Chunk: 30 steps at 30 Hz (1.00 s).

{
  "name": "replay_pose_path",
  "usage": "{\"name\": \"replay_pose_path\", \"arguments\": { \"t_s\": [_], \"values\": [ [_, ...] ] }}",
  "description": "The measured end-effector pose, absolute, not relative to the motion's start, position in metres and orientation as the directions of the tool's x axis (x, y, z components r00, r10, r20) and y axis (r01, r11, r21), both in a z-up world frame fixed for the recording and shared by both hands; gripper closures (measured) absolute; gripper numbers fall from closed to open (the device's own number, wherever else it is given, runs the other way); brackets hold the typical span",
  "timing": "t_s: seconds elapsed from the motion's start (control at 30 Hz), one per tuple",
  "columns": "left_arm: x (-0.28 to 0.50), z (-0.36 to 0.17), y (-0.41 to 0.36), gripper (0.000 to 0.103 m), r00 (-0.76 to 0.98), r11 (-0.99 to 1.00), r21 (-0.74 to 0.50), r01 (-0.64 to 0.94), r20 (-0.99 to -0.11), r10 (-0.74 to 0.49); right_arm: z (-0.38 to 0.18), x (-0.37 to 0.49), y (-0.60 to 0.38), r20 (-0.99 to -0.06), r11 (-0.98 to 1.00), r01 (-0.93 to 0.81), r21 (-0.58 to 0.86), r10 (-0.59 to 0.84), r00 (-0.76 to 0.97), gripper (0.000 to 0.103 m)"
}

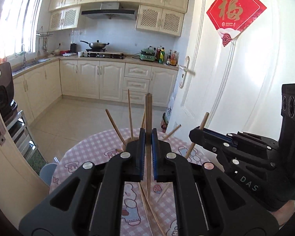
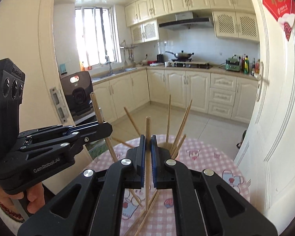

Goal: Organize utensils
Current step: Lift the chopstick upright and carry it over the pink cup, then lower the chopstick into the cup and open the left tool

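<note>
Looking past our two tools, we see a cream kitchen with cabinets (image 1: 92, 80) along the walls, a white door (image 1: 232, 90) at our right with a red paper hanging (image 1: 236, 13) on it, and a wok (image 2: 182, 55) on the stove at the far counter. Nearer to us is a round table under a pink checked tablecloth (image 1: 100, 147), printed with little cartoon figures.

Our left gripper (image 1: 148, 147) is clamped on one dark wooden chopstick (image 1: 148, 114) — it stands nearly upright between the blue pads (image 1: 142, 153), its thick end above the fingers and its thin end reaching down toward the cloth. Our right gripper (image 2: 147, 153) is likewise closed on a paler chopstick (image 2: 148, 129), also upright, with its lower tip close to the tablecloth (image 2: 206, 153). From the left view the right gripper (image 1: 198, 135) sits just beside us at the right, its stick angled through the closed jaws.

Beyond the fingers stands a holder (image 2: 176, 154), mostly hidden, from which several more chopsticks (image 2: 182, 125) fan out at different tilts. A few loose chopsticks (image 2: 145, 214) lie flat on the cloth beneath the right gripper, crossing one another — others (image 1: 147, 204) show below the left one.
</note>
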State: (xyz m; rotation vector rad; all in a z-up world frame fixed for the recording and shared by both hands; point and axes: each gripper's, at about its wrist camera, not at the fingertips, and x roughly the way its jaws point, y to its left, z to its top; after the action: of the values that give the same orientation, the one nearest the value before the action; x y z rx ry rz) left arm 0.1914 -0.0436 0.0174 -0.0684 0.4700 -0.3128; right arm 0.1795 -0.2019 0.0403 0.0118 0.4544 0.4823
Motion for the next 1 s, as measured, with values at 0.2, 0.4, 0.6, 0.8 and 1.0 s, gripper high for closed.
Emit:
{"name": "replay_pose_path", "arguments": {
  "t_s": [0.2, 0.4, 0.6, 0.8, 1.0],
  "values": [
    [0.2, 0.036, -0.047, 0.097, 0.909, 0.967, -0.133, 0.218, -0.332, -0.251, 0.055, 0.195, -0.204, -0.342, 0.914, -0.395, 0.09, 0.401, 0.85, 0.099],
    [0.221, 0.049, -0.051, 0.097, 0.942, 0.973, -0.142, 0.184, -0.257, -0.215, 0.06, 0.219, -0.207, -0.262, 0.929, -0.36, 0.089, 0.37, 0.891, 0.099],
    [0.238, 0.041, -0.056, 0.097, 0.95, 0.972, -0.135, 0.192, -0.222, -0.219, 0.055, 0.232, -0.206, -0.21, 0.938, -0.339, 0.068, 0.346, 0.915, 0.099],
    [0.252, 0.019, -0.058, 0.097, 0.942, 0.977, -0.115, 0.18, -0.267, -0.205, 0.028, 0.249, -0.211, -0.264, 0.94, -0.332, 0.082, 0.342, 0.902, 0.099],
    [0.255, 0.007, -0.058, 0.097, 0.932, 0.976, -0.111, 0.188, -0.292, -0.213, 0.017, 0.25, -0.215, -0.301, 0.936, -0.336, 0.102, 0.351, 0.887, 0.099]
  ]
}}
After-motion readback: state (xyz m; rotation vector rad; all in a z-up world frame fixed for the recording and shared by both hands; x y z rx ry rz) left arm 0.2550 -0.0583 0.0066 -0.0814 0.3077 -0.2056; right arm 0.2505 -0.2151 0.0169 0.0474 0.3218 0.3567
